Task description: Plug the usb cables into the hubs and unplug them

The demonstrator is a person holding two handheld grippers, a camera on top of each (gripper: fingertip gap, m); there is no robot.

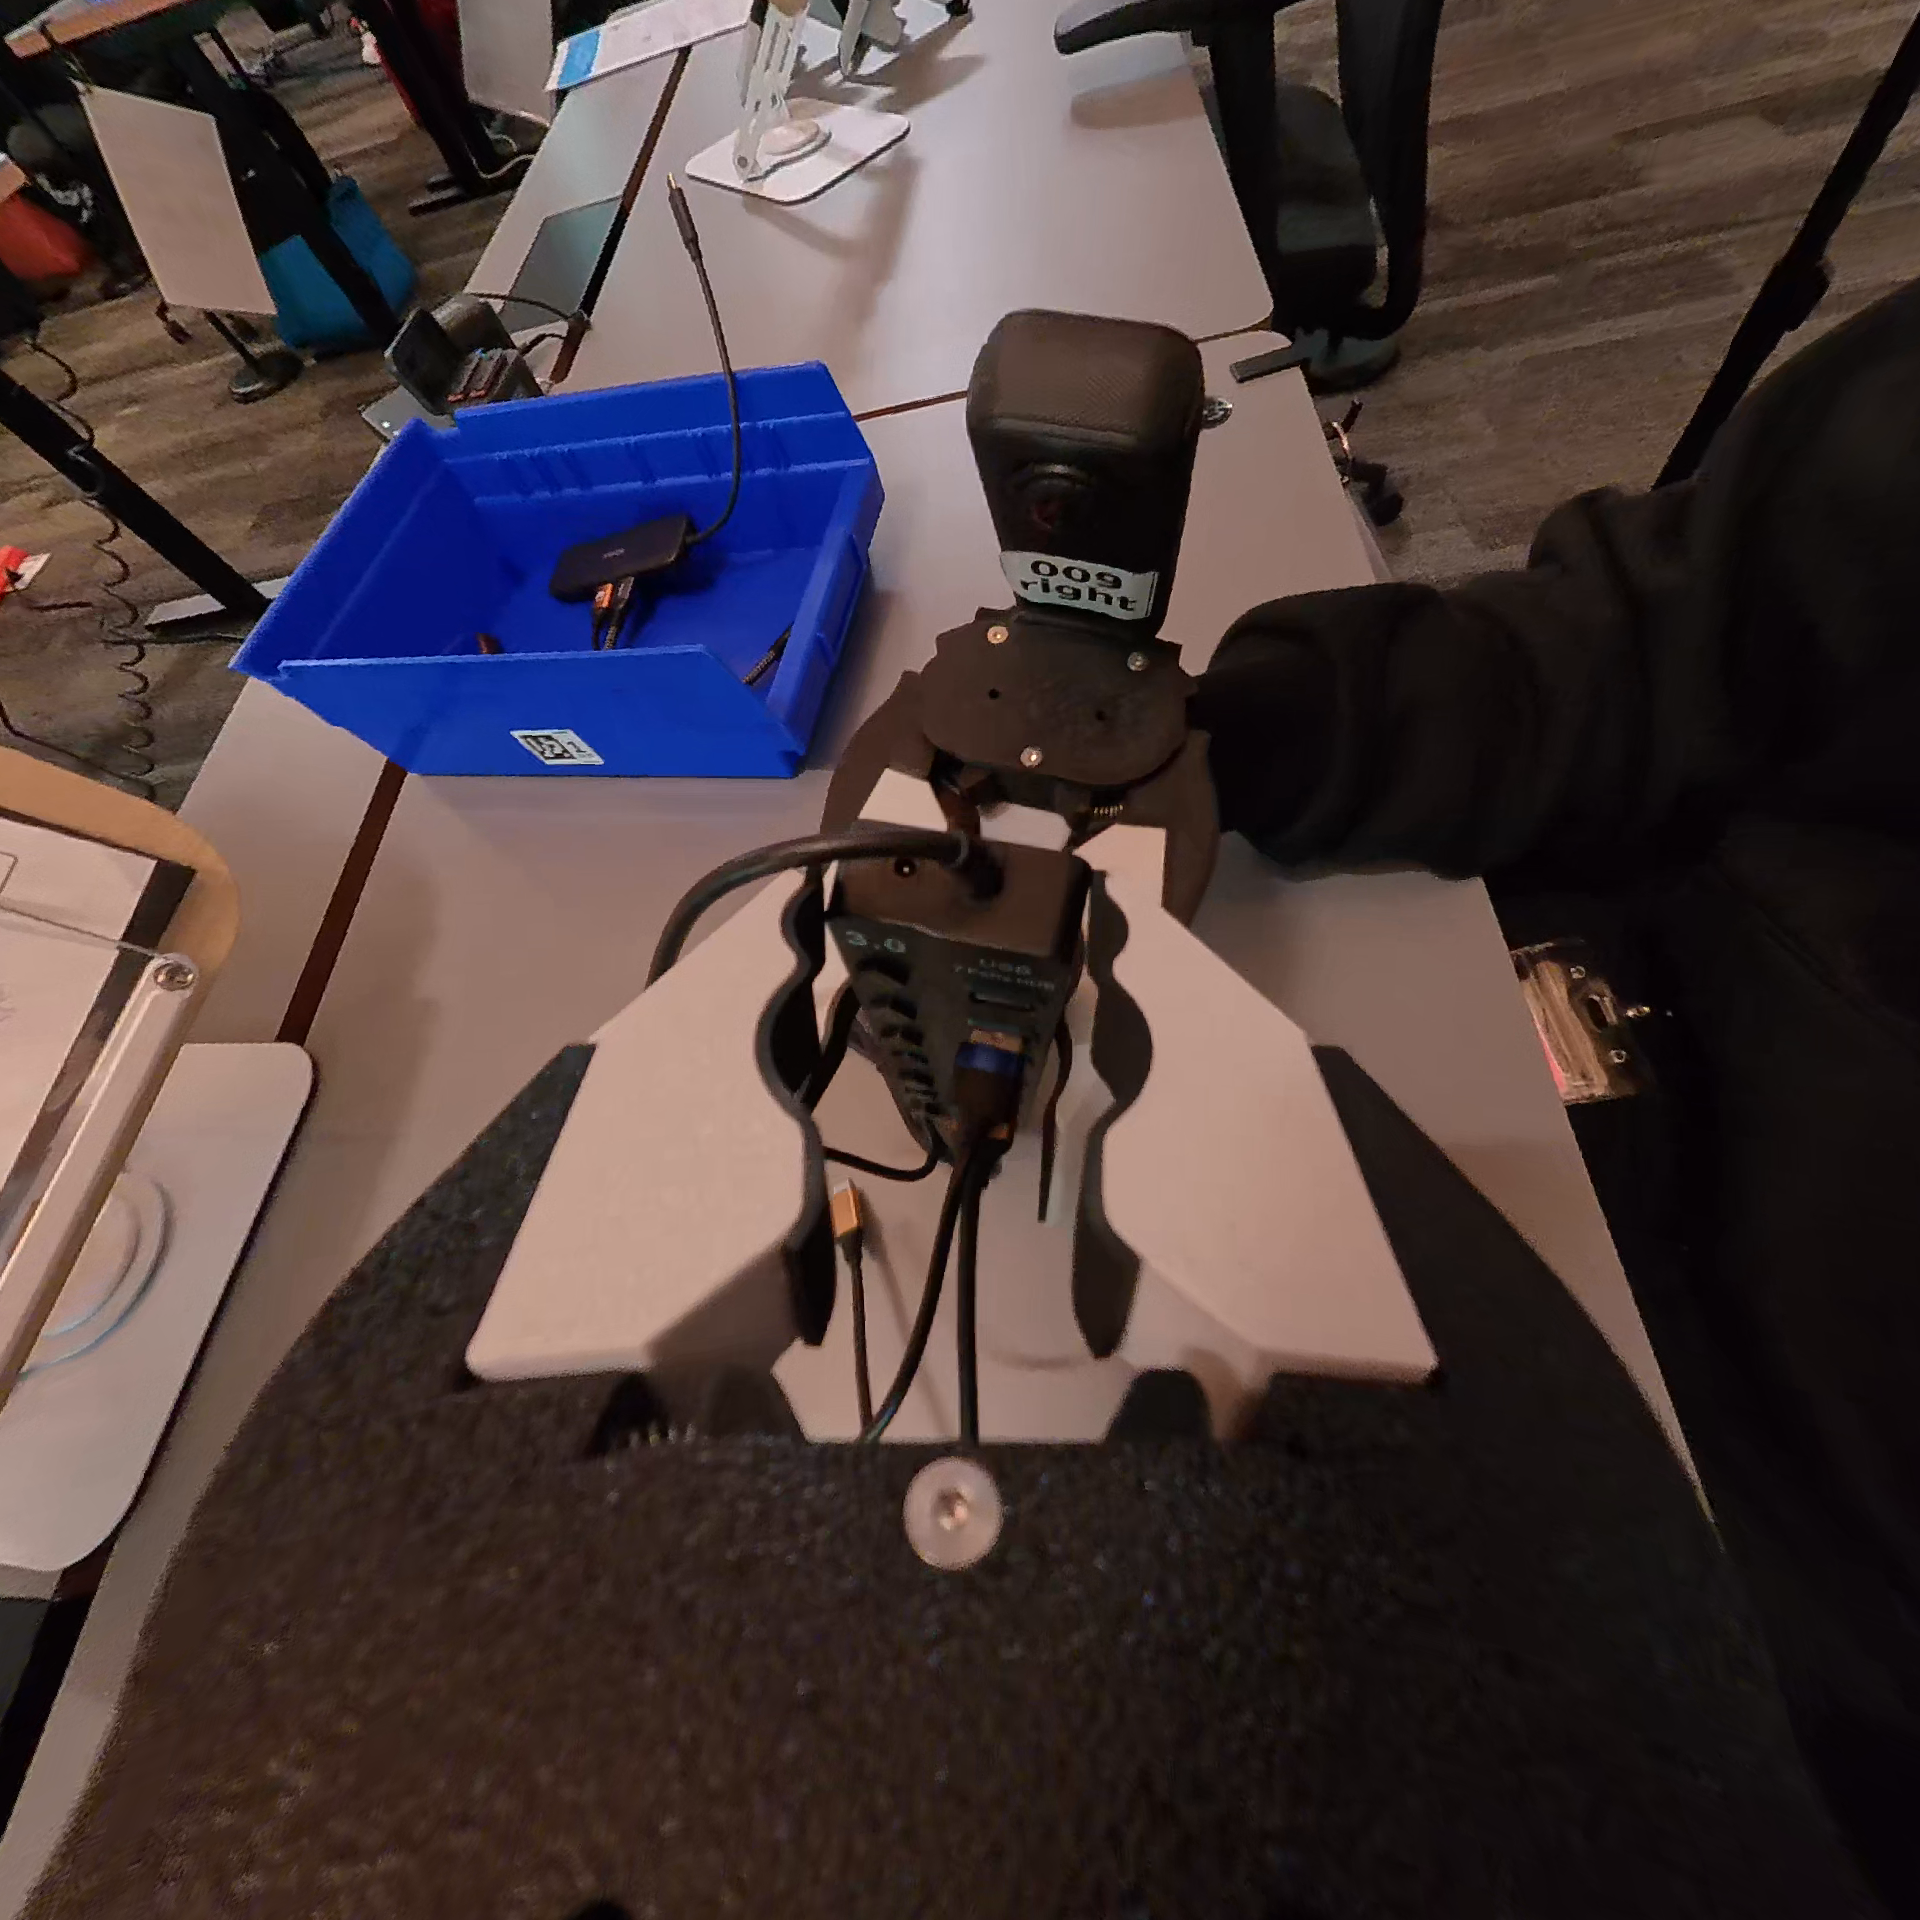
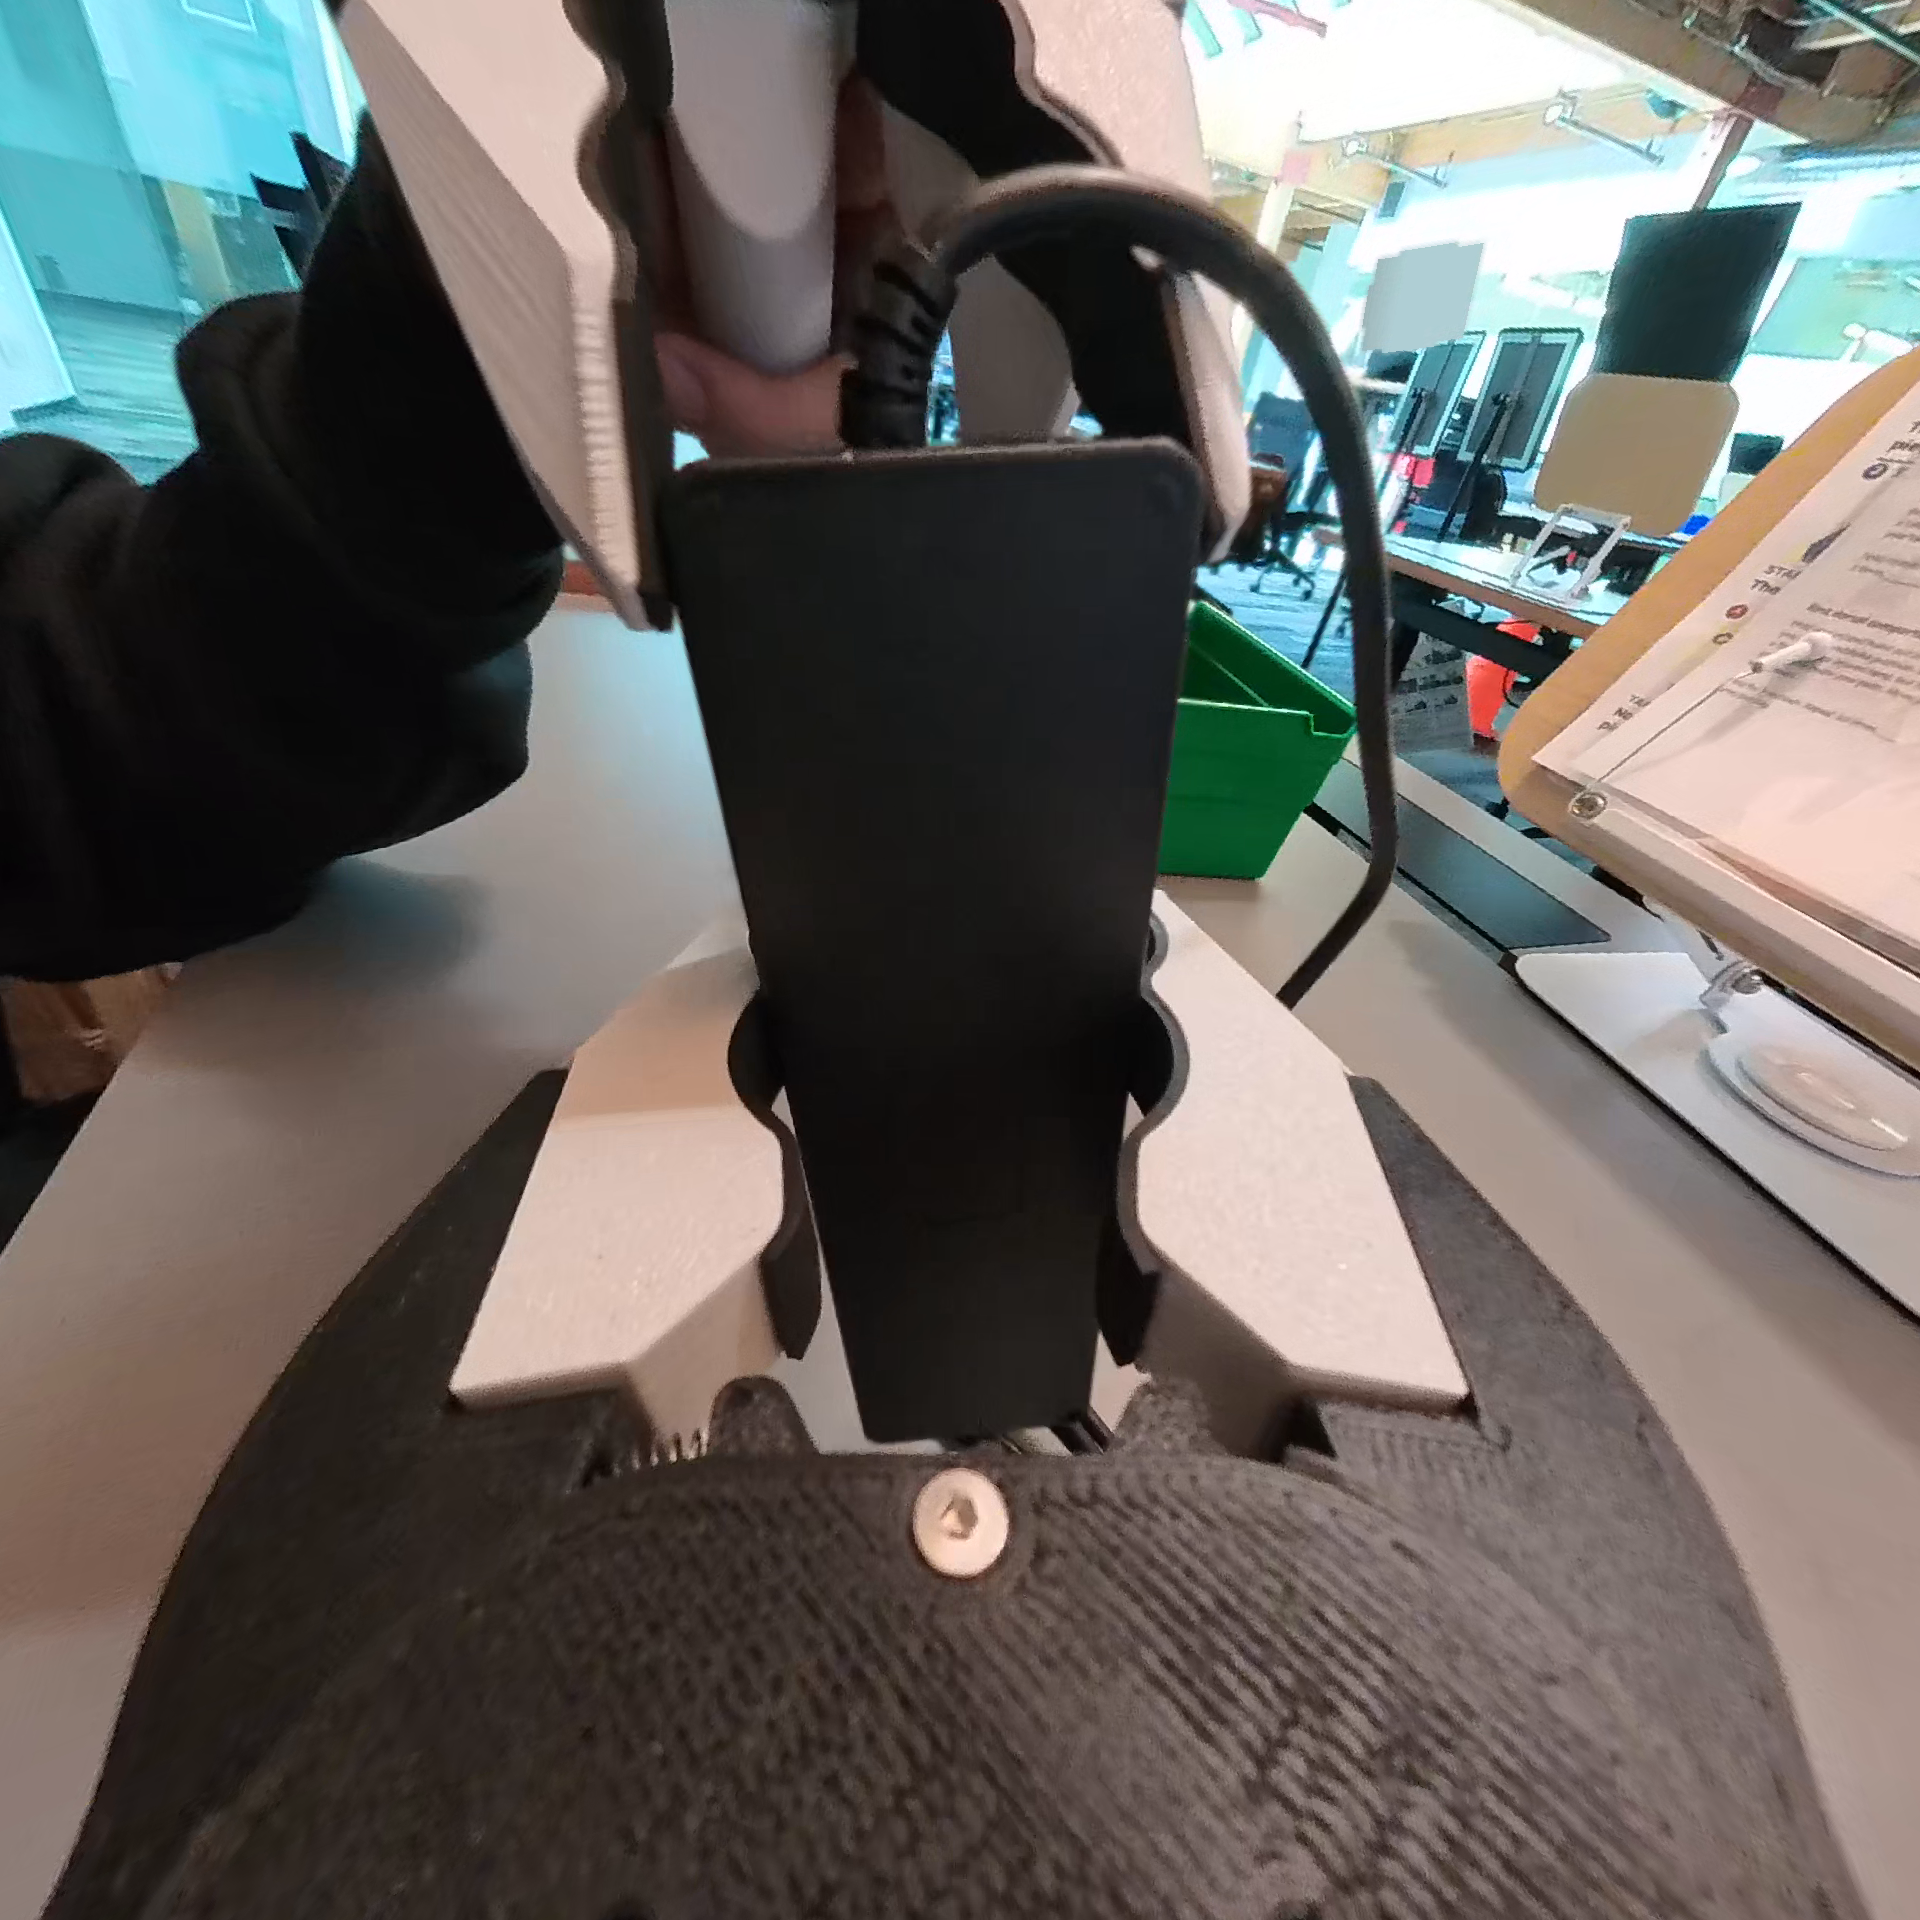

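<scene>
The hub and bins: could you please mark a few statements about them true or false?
1. Both grippers grip the black hub. True: the left gripper and the right gripper each close on it.
2. A cable is plugged into the hub. True.
3. The blue bin is empty. False: it holds a second hub and cables.
4. The green bin sits on the hub. False: it stands on the table behind it.
5. The hub lies flat on the table. False: it is held above it.
</scene>
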